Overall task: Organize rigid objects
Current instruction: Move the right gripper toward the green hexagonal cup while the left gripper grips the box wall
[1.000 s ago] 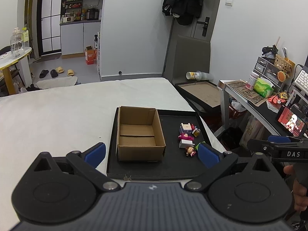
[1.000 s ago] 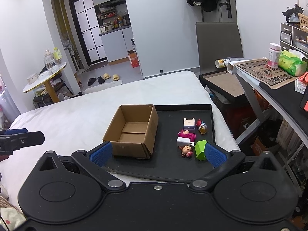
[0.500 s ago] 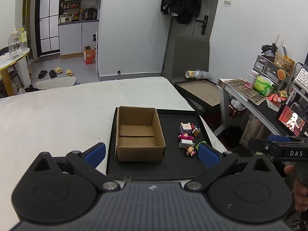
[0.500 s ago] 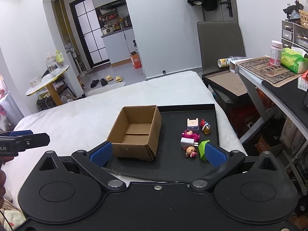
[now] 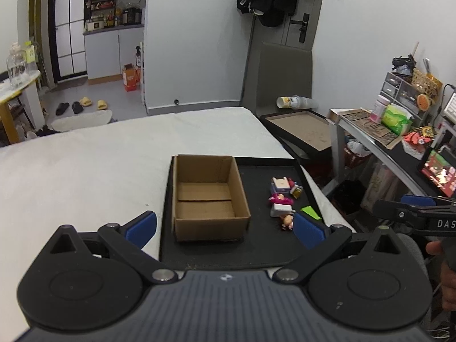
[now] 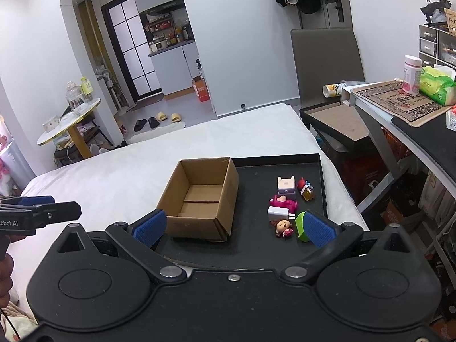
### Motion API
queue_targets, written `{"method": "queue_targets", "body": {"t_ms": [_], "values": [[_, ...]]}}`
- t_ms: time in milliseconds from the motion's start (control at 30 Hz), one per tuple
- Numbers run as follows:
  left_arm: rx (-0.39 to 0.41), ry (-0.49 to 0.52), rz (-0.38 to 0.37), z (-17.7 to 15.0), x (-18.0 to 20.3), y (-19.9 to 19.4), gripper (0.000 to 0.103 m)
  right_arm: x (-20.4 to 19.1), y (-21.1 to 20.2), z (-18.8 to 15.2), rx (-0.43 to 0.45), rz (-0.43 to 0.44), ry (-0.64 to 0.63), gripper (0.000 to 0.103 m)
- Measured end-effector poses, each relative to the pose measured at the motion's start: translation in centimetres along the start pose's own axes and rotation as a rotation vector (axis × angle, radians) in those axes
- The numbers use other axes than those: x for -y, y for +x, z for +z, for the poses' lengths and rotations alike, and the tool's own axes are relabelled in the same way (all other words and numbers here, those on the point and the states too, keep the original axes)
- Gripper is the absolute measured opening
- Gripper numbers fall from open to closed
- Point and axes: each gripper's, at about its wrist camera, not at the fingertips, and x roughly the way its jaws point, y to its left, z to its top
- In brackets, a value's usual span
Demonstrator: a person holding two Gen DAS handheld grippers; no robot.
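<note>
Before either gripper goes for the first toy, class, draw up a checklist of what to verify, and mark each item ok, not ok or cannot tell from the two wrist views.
1. Cardboard box open on top and with nothing in it: ok.
2. Box sits on the black tray, left of the toys: ok.
3. Right gripper open and holding nothing: ok.
4. Left gripper open and holding nothing: ok.
5. Small toys lie clear of each other for a clean pinch: not ok; the white block, pink toy and doll figure crowd together.
6. Green block fully visible: not ok; a right fingertip covers part of it.
</note>
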Motion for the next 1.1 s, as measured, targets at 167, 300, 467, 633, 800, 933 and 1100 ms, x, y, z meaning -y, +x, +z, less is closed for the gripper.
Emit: {"method": "queue_targets", "body": {"t_ms": [167,300,467,633,800,933,1100], "values": [[-0.021,-0.031,-0.017,0.5,-0.7,1.5,0.101,0.1,1.1,0.2,-0.021,-0.010,-0.002,0.103],[-0.035,-0.043,-0.014,0.9,-1.2,2.7,0.101,0.2,2.0,0.4,-0.036,-0.016,-0.002,0.103],[-0.050,-0.052,-0.014,1.4,-1.7,4.1,0.101,0.9,3.1,0.7,-0.051,-0.028,0.024,0.103],[-0.060,-0.066,-0.009,2.0,-2.1,5.4,0.101,1.5,4.1,1.0,-0.067,-0.042,0.036,0.103],[-0.077,-0.085,-0.010,2.5,-2.9,6.7,0.101,2.1,5.1,1.3,-0.080,-0.053,0.055,0.103],[-0.095,-0.106,-0.005,2.7,-3.7,7.8,0.101,2.9,6.1,1.4,-0.102,-0.061,0.080,0.102],[-0.114,-0.134,0.006,2.9,-4.7,9.3,0.101,3.8,7.4,1.4,-0.126,-0.080,0.110,0.102]]}}
